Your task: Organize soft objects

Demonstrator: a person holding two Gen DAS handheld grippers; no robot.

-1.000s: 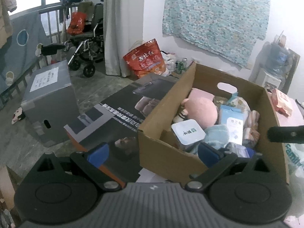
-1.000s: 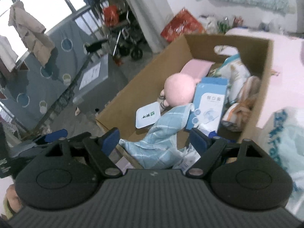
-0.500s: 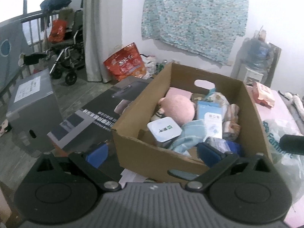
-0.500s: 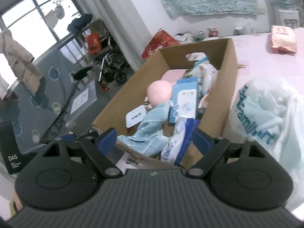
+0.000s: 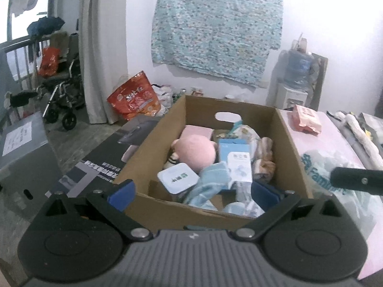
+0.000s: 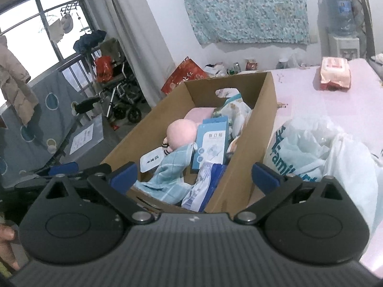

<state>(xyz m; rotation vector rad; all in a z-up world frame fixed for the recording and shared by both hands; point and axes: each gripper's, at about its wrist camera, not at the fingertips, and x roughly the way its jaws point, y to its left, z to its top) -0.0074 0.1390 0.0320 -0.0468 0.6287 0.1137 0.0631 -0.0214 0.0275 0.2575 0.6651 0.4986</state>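
Observation:
An open cardboard box (image 5: 294,143) (image 6: 253,124) holds a pink plush doll (image 5: 195,151) (image 6: 180,131), a light blue towel (image 5: 210,179) (image 6: 170,174), a blue-and-white pack (image 5: 239,165) (image 6: 210,143), a white square tin (image 5: 178,178) and other soft packs. My left gripper (image 5: 194,195) is open at the box's near wall, holding nothing. My right gripper (image 6: 195,176) hangs over the box's near right corner. Its jaws are opening wide and the pads press on nothing. The towel lies loose in the box beyond them.
A white plastic bag (image 5: 335,165) (image 6: 311,148) sits right of the box on the pink table (image 6: 323,105). A pink wipes pack (image 6: 335,74) lies farther back. On the floor at left are a flat dark carton (image 5: 95,165), a grey bin (image 5: 21,143) and a wheelchair (image 5: 62,95).
Both grippers have drawn back from the box. The right jaws have spread wider, and its view has swung right onto the bag and table. The towel stays in the box.

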